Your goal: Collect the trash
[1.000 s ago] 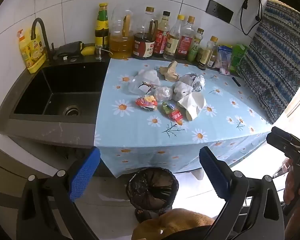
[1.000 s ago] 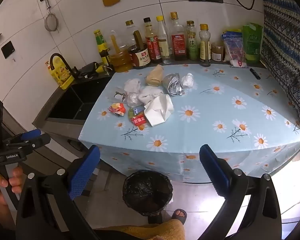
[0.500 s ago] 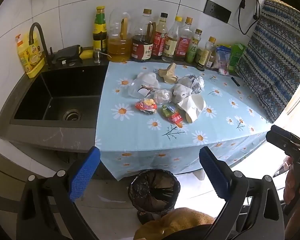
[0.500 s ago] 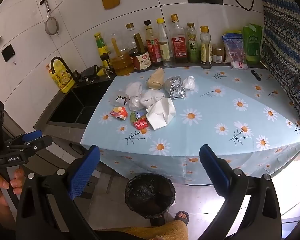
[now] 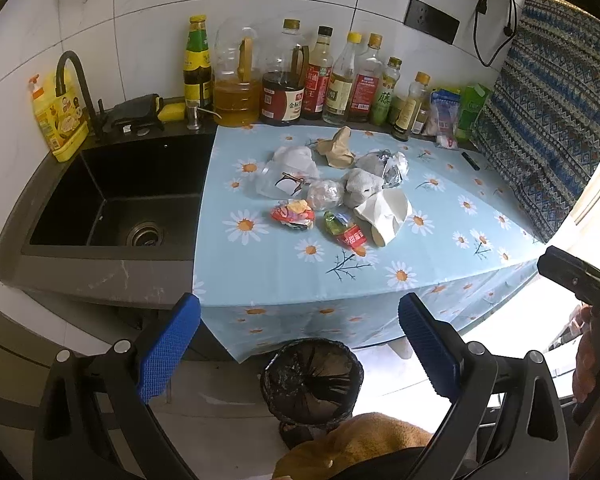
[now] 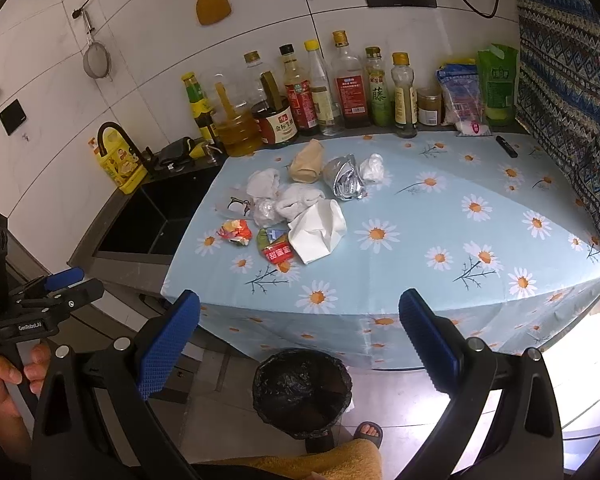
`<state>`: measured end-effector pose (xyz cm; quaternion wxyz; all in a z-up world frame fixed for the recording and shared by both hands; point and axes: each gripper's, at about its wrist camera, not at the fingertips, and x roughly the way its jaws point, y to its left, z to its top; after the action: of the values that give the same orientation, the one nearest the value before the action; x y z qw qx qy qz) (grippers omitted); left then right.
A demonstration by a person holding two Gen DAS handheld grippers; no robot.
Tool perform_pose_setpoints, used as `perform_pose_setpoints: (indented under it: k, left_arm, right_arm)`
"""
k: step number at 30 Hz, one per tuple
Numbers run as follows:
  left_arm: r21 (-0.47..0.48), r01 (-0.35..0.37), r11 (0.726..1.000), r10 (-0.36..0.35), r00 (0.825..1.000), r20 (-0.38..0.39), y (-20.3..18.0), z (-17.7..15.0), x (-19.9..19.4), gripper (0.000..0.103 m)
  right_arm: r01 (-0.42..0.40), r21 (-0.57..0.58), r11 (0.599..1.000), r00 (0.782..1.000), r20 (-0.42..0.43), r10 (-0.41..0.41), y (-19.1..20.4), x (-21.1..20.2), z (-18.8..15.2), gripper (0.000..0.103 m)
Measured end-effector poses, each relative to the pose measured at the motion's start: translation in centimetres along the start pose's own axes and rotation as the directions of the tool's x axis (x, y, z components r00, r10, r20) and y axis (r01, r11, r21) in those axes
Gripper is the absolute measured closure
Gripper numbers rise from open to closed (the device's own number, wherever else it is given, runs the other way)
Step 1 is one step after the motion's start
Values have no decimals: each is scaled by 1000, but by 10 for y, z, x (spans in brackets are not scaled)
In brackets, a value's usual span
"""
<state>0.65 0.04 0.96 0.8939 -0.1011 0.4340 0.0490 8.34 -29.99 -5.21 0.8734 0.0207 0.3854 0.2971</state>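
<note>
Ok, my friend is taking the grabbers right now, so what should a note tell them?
Left gripper: open, empty, held back from the counter.
Right gripper: open, empty, also held back.
Trash: all piled mid-way on the blue daisy tablecloth - white crumpled paper, red-and-green snack wrapper, orange-red crumpled wrapper, crushed silver foil bag, tan paper bag.
Black-lined waste bin: on the floor below the counter edge.
Done: nothing picked up yet.
Left: carry every piece into the bin.

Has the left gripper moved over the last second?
Yes. The left gripper has risen: the sink and bin sit lower in its view.
</note>
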Motion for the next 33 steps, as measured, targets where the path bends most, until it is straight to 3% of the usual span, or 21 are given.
perform_pose_setpoints:
  k: [33]
  left_arm:
    - [-13, 21, 1000, -21, 1000, -1, 3, -13, -7, 7]
  right_arm:
    - [-13, -4, 1000, 1000, -13, 13, 16, -7, -18, 4]
